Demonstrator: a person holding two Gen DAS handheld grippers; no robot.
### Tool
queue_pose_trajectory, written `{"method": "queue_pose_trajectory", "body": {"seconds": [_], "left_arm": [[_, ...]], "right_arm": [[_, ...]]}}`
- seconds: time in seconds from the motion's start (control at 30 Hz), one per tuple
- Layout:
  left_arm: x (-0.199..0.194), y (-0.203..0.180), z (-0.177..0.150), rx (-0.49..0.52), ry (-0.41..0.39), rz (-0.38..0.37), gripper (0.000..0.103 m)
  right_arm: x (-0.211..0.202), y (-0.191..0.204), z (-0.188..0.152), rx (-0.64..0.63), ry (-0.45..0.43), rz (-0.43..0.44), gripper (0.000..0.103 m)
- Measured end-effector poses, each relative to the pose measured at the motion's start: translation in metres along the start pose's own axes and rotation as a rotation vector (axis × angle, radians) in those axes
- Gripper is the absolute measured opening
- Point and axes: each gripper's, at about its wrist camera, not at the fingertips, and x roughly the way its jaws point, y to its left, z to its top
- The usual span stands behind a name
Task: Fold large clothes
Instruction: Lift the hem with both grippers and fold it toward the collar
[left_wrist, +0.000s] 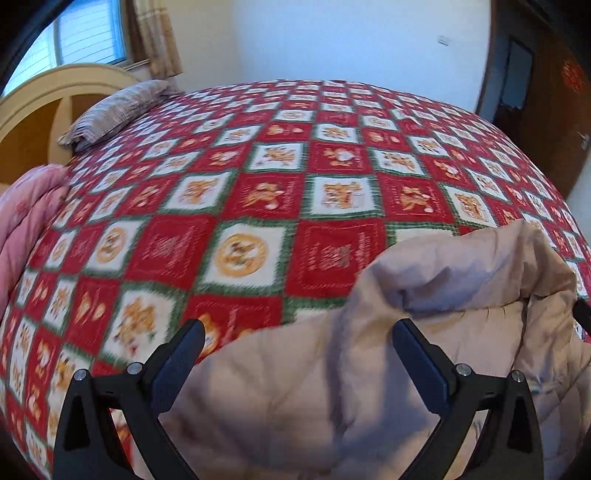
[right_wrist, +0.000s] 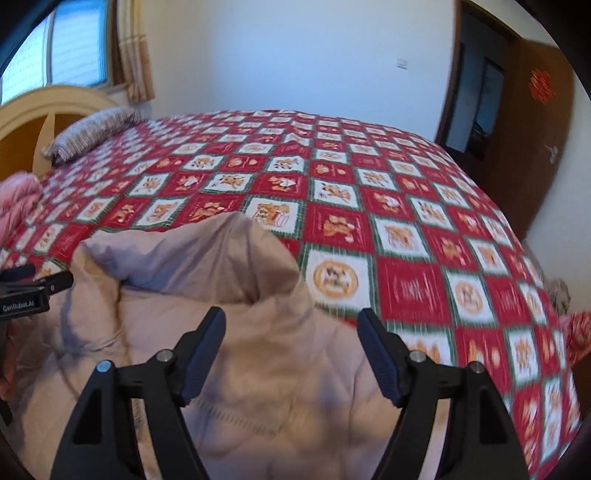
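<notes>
Two wrist views show a bed whose red, white and green checked bedspread (left_wrist: 258, 177) fills most of each frame, with a striped pillow (left_wrist: 114, 110) at the headboard and a pink quilt (left_wrist: 26, 221) at the left edge. On the near edge of the bedspread lies the task's garment, a beige quilted coat (left_wrist: 332, 387), heaped and crumpled, its raised fold peaking between the two cameras; its long axis cannot be told from this bunching. The left gripper (left_wrist: 297, 338) hovers with fingers spread wide and empty, the coat directly ahead and to its right. The right gripper (right_wrist: 291, 326) is likewise released, the coat ahead and to its left. Both appear about equally near. The left unit's body, seen in the right view, reads "GenRobot.AI" (right_wrist: 18, 307).
</notes>
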Motion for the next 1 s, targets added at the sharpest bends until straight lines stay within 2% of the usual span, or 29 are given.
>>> {"method": "queue_pose_trajectory", "body": {"seconds": [0.03,0.13,0.17,0.2,0.23,0.27,0.3,0.43,0.63,0.77,0.9,1.0], "left_arm": [[0.004,-0.005,0.002,0.015,0.002,-0.001,0.102],[0.013,-0.016,0.006,0.051,-0.005,-0.007,0.102],[0.014,-0.019,0.008,0.061,-0.015,-0.009,0.095],[0.015,-0.022,0.008,0.072,-0.025,-0.025,0.072],[0.016,-0.024,0.008,0.085,-0.02,-0.048,0.056],[0.019,-0.026,0.009,0.1,-0.002,-0.069,0.024],[0.021,-0.028,0.009,0.113,0.024,-0.097,0.013],[-0.001,-0.021,0.005,0.125,-0.037,-0.118,0.007],[-0.038,-0.004,-0.018,0.12,-0.112,-0.166,0.002],[-0.043,-0.011,-0.043,0.157,-0.119,-0.167,0.002],[-0.024,-0.017,-0.066,0.186,-0.071,-0.146,0.002],[-0.016,-0.016,-0.071,0.178,-0.06,-0.144,0.002]], "right_arm": [[0.005,0.001,0.003,-0.02,0.007,-0.005,0.082],[0.032,0.003,0.012,-0.087,0.067,-0.01,0.083],[0.04,0.004,0.013,-0.103,0.083,-0.014,0.082],[0.046,0.003,0.015,-0.115,0.094,-0.014,0.078],[0.05,0.001,0.016,-0.119,0.101,-0.001,0.058],[0.054,0.0,0.017,-0.122,0.117,0.021,0.027],[0.056,-0.001,0.017,-0.118,0.136,0.037,0.016],[0.037,-0.002,0.007,-0.145,0.081,0.025,0.008],[0.002,-0.008,-0.009,-0.166,0.005,0.023,0.005],[-0.002,-0.004,-0.027,-0.196,0.006,0.011,0.005],[0.008,-0.003,-0.043,-0.203,0.036,-0.007,0.005],[0.017,-0.003,-0.053,-0.22,0.058,-0.039,0.004]]}}
